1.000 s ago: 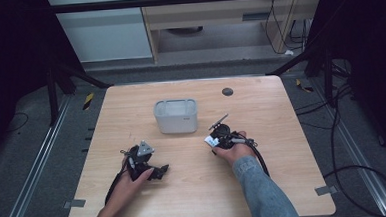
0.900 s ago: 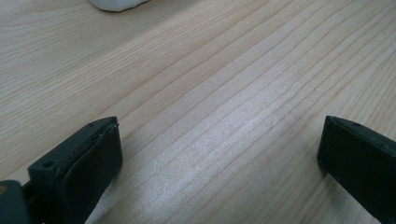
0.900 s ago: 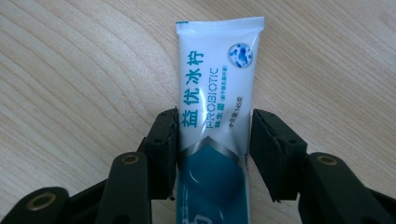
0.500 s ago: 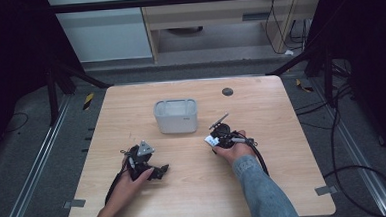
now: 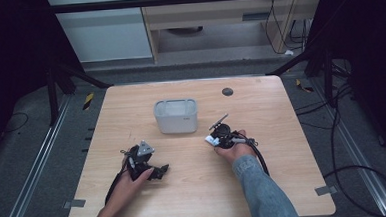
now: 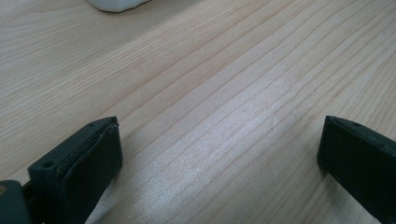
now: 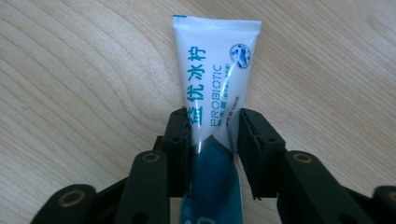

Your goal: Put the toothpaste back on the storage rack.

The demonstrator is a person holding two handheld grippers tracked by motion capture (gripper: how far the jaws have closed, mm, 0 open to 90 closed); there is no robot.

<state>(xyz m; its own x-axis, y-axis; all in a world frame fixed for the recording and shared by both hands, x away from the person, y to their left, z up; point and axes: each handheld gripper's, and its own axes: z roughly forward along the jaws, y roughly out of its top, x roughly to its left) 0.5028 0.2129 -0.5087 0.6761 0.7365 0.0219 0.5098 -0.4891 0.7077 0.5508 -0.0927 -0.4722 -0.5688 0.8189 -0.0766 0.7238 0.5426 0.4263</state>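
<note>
A white toothpaste tube (image 7: 215, 60) with teal print lies flat on the wooden table (image 7: 70, 70), pointing away between the jaws of my right gripper (image 7: 214, 128). The jaws have just been closing, and both black pads (image 7: 180, 135) now touch the tube's sides. In the high view the right gripper (image 5: 216, 137) sits right of centre, with the tube's white end (image 5: 210, 139) showing at its left. My left gripper (image 5: 151, 164) rests at the front left in the person's hand. Its jaws stand wide apart in the left gripper view (image 6: 219, 140), with only bare wood between them.
A pale grey rectangular tub (image 5: 176, 116) stands mid-table, just behind and left of the right gripper; its edge (image 6: 116, 4) peeks in at the top of the left gripper view. A small dark disc (image 5: 227, 91) lies near the far edge. Black cables trail from both grippers.
</note>
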